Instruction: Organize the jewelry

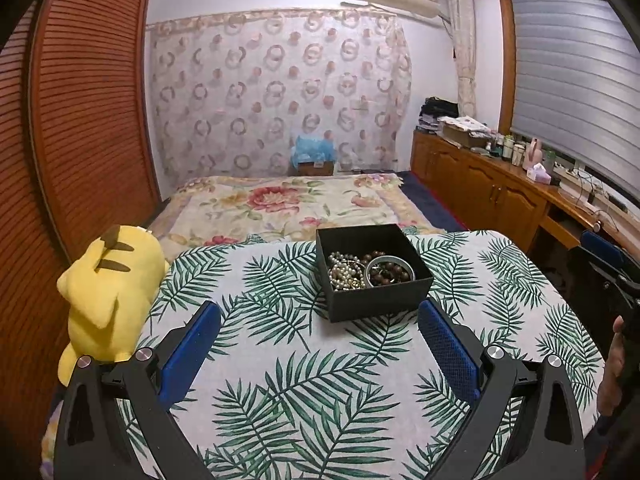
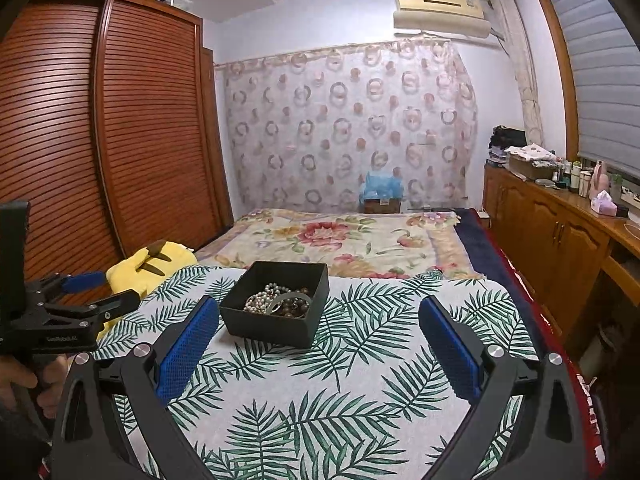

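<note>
A black open box (image 1: 380, 300) stands on the leaf-print table cloth (image 1: 304, 392). It holds a pearl necklace (image 1: 345, 270), a silver bangle (image 1: 390, 270) and dark wooden beads (image 1: 386, 274). My left gripper (image 1: 319, 312) is open and empty, just short of the box. In the right wrist view the box (image 2: 268, 326) sits ahead and left, with the pearls (image 2: 262, 300) and bangle (image 2: 290, 304) inside. My right gripper (image 2: 319, 312) is open and empty, with the box near its left finger. The left gripper also shows at the left edge (image 2: 92, 292).
A yellow plush toy (image 1: 108, 292) lies at the table's left edge. A bed with a floral blanket (image 1: 288, 204) lies behind the table. A wooden wardrobe (image 1: 80, 120) stands left and wooden cabinets (image 1: 480, 184) with bottles stand right.
</note>
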Demonstrator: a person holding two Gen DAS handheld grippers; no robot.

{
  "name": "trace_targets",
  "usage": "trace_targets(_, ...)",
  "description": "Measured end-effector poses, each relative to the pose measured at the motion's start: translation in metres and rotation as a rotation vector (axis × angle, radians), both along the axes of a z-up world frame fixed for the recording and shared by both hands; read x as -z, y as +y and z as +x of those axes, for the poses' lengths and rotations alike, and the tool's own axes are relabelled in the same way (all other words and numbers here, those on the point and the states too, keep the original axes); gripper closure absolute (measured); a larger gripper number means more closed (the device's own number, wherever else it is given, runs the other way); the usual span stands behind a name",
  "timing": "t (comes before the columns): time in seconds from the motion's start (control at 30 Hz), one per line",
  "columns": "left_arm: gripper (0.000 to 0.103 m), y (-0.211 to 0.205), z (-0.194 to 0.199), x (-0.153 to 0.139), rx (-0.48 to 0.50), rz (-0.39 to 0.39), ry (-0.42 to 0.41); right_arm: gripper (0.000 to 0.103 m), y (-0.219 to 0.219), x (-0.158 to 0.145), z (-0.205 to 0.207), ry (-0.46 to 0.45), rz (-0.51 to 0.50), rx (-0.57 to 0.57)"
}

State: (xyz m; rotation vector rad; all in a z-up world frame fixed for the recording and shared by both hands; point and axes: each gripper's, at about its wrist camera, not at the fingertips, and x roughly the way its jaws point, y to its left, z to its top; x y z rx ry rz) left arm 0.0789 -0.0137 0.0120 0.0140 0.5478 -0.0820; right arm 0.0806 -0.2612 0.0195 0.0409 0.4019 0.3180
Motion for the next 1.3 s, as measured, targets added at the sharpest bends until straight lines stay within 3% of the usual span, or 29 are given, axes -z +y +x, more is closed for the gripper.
trace_targets(1.3, 0.008, -0.0009, -0.0053, -0.0054, -0.001, -0.003, -0.016, 0.002, -0.0012, 0.0037, 0.0002, 0.003, 0.005, 0.004)
